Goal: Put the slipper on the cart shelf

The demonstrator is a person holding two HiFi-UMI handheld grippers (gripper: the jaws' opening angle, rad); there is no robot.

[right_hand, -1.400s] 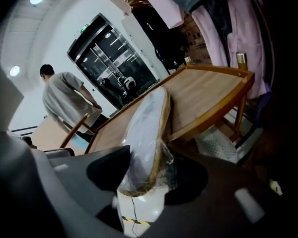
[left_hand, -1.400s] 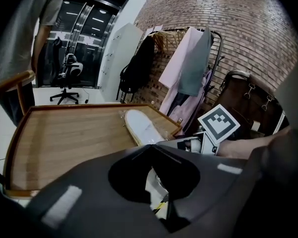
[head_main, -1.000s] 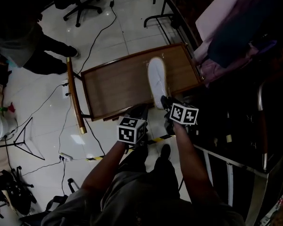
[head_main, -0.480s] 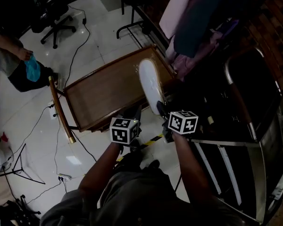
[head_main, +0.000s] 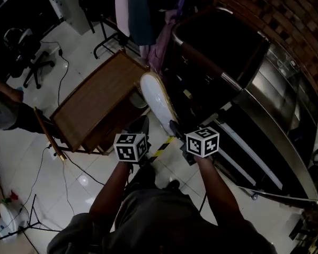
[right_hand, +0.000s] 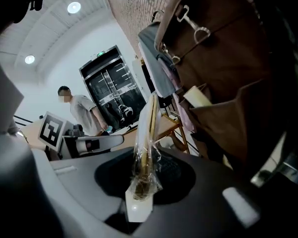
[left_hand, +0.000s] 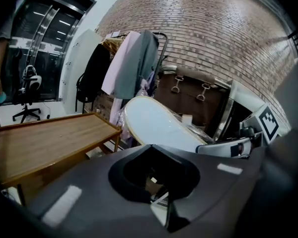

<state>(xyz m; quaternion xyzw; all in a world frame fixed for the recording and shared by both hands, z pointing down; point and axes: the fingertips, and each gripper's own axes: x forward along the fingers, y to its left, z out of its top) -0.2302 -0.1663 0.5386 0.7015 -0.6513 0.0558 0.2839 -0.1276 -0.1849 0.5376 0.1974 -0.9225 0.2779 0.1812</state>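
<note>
Head view: the right tongs (head_main: 176, 127) are pinching the heel end of the white slipper (head_main: 155, 100). The slipper is sticking out ahead of them in the air and is resting on nothing. The left tongs (head_main: 142, 125) are hovering just beside it on the left, apart from it. The wooden desk (head_main: 93, 107) is lying ahead and left of both tongs. The metal cart (head_main: 278, 97), which I judge to be the target, is standing to the right of the right tongs.

Left gripper view: these tongs are looking pressed together with nothing between them. The slipper's sole is showing ahead and slightly right.

Right gripper view: the pads are clamping the slipper edge-on through its crinkled plastic wrap. A brown bag (right_hand: 213, 58) is hanging close on the right.

The hold is only taking one end, and on slick wrap. The long free end could therefore be swinging down or sliding out during any quick turn. The toe could also be catching the bag, the hanging clothes (head_main: 140, 9) or the cart's frame.

The cart's shelves are sitting in deep shadow, so I cannot tell which level is free. The left tongs' tips are mostly masked by their own housing.
</note>
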